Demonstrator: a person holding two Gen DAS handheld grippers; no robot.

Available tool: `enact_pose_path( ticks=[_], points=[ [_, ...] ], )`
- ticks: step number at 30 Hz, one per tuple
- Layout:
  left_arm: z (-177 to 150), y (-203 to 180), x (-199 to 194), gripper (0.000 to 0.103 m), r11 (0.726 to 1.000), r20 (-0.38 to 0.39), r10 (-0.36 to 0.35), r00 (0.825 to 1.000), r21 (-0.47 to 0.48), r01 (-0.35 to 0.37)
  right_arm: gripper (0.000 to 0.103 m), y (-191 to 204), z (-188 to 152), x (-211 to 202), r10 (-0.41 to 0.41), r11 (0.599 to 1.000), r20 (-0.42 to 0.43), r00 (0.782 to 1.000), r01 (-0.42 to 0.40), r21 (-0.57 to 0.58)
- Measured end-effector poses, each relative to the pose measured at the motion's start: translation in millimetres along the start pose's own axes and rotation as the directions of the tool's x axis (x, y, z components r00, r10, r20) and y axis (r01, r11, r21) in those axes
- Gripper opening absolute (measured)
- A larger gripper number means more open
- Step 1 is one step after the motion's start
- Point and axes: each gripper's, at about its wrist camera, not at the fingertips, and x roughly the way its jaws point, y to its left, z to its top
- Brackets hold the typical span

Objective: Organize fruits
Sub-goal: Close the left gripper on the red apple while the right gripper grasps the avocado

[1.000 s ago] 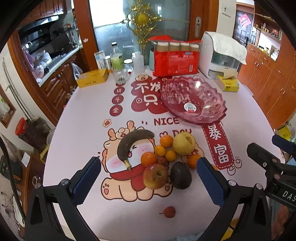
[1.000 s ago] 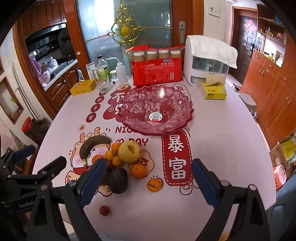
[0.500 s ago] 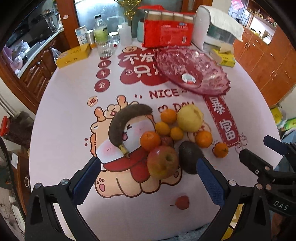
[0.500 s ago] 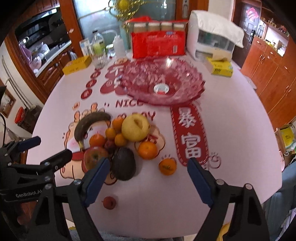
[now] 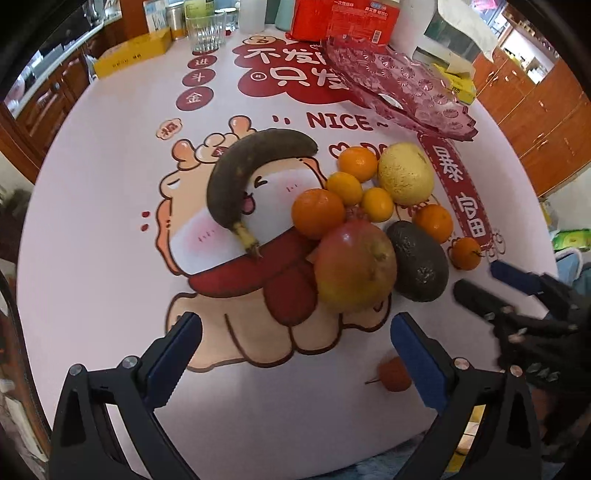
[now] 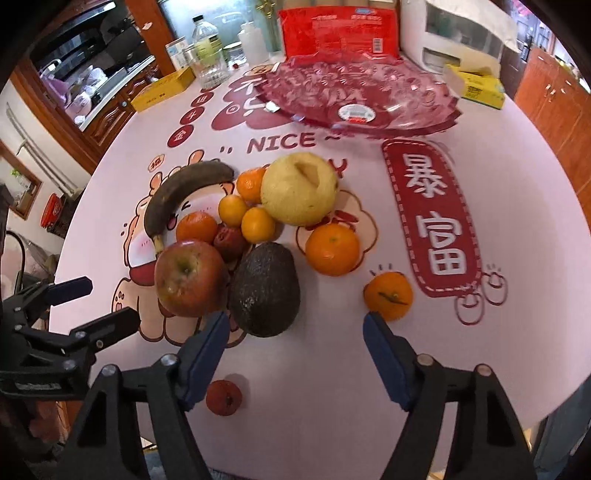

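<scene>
A pile of fruit lies on the printed tablecloth: a dark banana [image 5: 243, 170], a red apple [image 5: 354, 266], a dark avocado [image 5: 419, 260], a yellow pear [image 5: 404, 173] and several oranges [image 5: 317, 212]. A small red fruit [image 5: 395, 374] lies apart, near the front edge. An empty pink glass bowl [image 5: 399, 85] stands behind the pile. My left gripper [image 5: 295, 354] is open and empty, just in front of the apple. My right gripper [image 6: 295, 343] is open and empty, in front of the avocado [image 6: 264, 290], with a small orange [image 6: 388, 295] by its right finger.
At the back of the table stand a red package [image 6: 338, 33], a white appliance [image 6: 454, 37], a yellow tissue box [image 6: 476, 86], a yellow box [image 5: 133, 57], a glass [image 5: 205, 31] and bottles [image 6: 207, 44]. Wooden cabinets [image 5: 546, 114] flank the table.
Both grippers have moved down and forward toward the fruit pile, which now looks much larger. Both stay open.
</scene>
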Motion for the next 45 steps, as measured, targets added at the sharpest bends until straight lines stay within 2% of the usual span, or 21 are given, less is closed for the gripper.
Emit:
enact_pose_path(
  ticks=[7, 12, 16, 24, 31, 34, 38, 42, 45],
  points=[
    [2.7, 1.6, 1.1, 0.101, 1.0, 0.004, -0.015, 1.0, -0.026, 0.015, 0.071, 8.6, -1.4, 28.6, 0.033, 0.999, -0.037, 0.999, -0.035, -0.039],
    [1.9, 1.8, -1.1, 0.101, 0.999, 0.001, -0.017, 1.0, -0.031, 0.017, 0.069, 17.3, 1.5, 45.1, 0.021, 0.996, -0.03, 0.999, -0.024, -0.081],
    [0.9, -0.8, -1.2, 0.101, 1.0, 0.0, -0.013, 1.0, -0.026, 0.013, 0.058, 22.2, 6.0, 53.7, 0.044, 0.995, -0.028, 0.999, -0.047, -0.092],
    [7.0, -14.0, 10.6, 0.101, 0.999, -0.016, -0.03, 0.999, -0.019, 0.03, 0.057, 10.8, 2.9, 49.9, 0.068, 0.994, -0.032, 0.997, -0.071, -0.085],
    [18.5, -34.7, 36.3, 0.1, 0.999, -0.064, -0.035, 0.997, -0.01, 0.035, 0.057, -1.3, -7.7, 31.5, 0.031, 0.994, -0.001, 1.0, -0.031, -0.108],
    [20.5, -45.0, 47.0, 0.094, 1.0, -0.082, -0.014, 0.996, 0.011, 0.015, 0.057, -5.1, -9.9, 24.3, 0.024, 0.993, 0.023, 0.999, -0.021, -0.12],
    [21.0, -52.2, 61.2, 0.076, 0.999, -0.109, 0.036, 0.993, 0.024, -0.034, 0.057, -11.6, -11.8, 17.2, 0.036, 0.993, 0.039, 0.999, -0.031, -0.11],
    [22.3, -52.4, 72.4, 0.069, 0.997, -0.121, 0.076, 0.99, 0.011, -0.075, 0.057, -14.4, -12.9, 13.6, 0.038, 0.994, 0.047, 0.998, -0.033, -0.108],
    [23.4, -52.8, 77.8, 0.061, 0.998, -0.113, 0.067, 0.991, 0.003, -0.067, 0.057, -15.2, -13.1, 10.6, 0.047, 0.993, 0.048, 0.998, -0.041, -0.107]
  ],
)
